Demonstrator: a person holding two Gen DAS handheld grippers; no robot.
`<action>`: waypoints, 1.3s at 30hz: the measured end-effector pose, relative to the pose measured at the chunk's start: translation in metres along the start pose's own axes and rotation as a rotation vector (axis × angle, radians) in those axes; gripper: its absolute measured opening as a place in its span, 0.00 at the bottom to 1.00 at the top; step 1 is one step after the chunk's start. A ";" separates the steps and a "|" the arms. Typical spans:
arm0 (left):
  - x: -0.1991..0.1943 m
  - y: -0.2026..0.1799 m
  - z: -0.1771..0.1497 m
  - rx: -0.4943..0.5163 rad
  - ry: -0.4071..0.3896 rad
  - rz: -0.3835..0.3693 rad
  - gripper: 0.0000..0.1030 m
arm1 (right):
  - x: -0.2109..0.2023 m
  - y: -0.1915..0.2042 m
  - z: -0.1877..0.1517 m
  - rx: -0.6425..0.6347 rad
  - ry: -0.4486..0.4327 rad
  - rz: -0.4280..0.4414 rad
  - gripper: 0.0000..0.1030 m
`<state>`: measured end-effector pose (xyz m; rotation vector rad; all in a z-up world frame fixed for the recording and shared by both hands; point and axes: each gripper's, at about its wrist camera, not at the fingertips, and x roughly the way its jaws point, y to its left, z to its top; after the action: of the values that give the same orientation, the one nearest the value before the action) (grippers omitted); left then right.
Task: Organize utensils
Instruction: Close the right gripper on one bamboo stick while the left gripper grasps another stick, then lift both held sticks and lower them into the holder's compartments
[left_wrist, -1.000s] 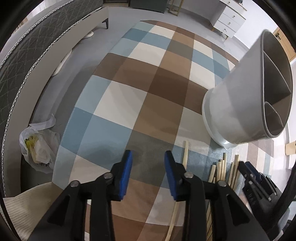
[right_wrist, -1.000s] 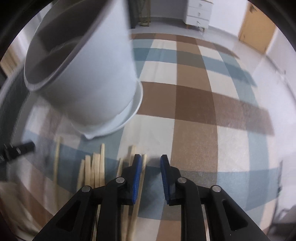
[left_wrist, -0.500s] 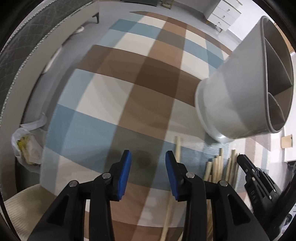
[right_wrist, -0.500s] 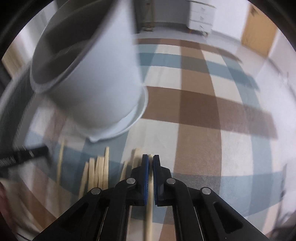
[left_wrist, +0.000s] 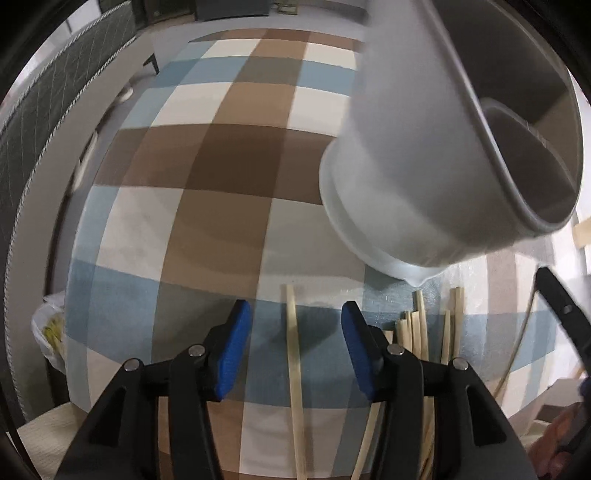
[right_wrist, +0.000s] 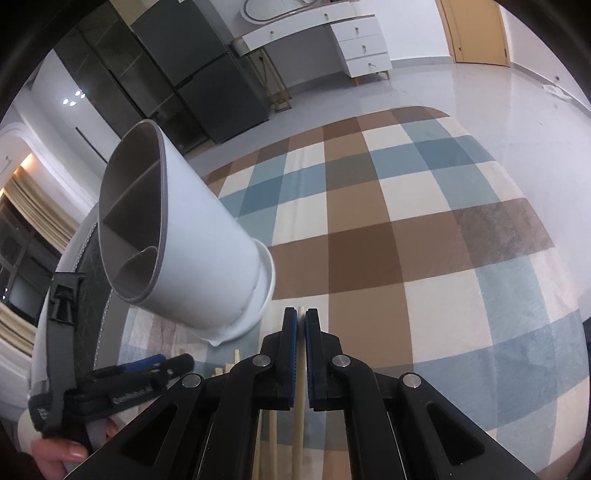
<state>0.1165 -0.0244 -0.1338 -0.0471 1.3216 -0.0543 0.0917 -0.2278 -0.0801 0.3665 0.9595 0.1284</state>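
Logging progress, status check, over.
Right gripper shut on one chopstick. Left gripper open over a loose chopstick. Utensil holder upright, nothing blocking.

My left hand-held gripper (left_wrist: 295, 347) was wide open, blue pads (left_wrist: 232, 350) either side of a lone chopstick (left_wrist: 295, 354) without touching it. That stick lay flat on the checkered tablecloth (left_wrist: 207, 206), running away from me. A bundle of chopsticks (left_wrist: 424, 328) lay just right of my right finger. The white utensil holder (left_wrist: 436, 158) stood beyond, upper right, its divided compartments showing at the rim. The other hand-held gripper (left_wrist: 565, 317) showed at the right edge, blurred.
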 end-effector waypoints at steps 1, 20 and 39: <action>0.001 -0.004 -0.001 0.024 0.002 0.029 0.43 | -0.001 -0.001 0.001 0.003 -0.003 0.001 0.03; -0.112 0.004 -0.042 0.023 -0.402 -0.170 0.01 | -0.086 0.051 -0.016 -0.186 -0.270 0.070 0.03; -0.158 0.013 -0.063 0.103 -0.528 -0.173 0.01 | -0.138 0.090 -0.047 -0.297 -0.383 -0.003 0.03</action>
<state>0.0171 -0.0014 0.0029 -0.0816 0.7828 -0.2407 -0.0211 -0.1697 0.0351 0.1074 0.5518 0.1877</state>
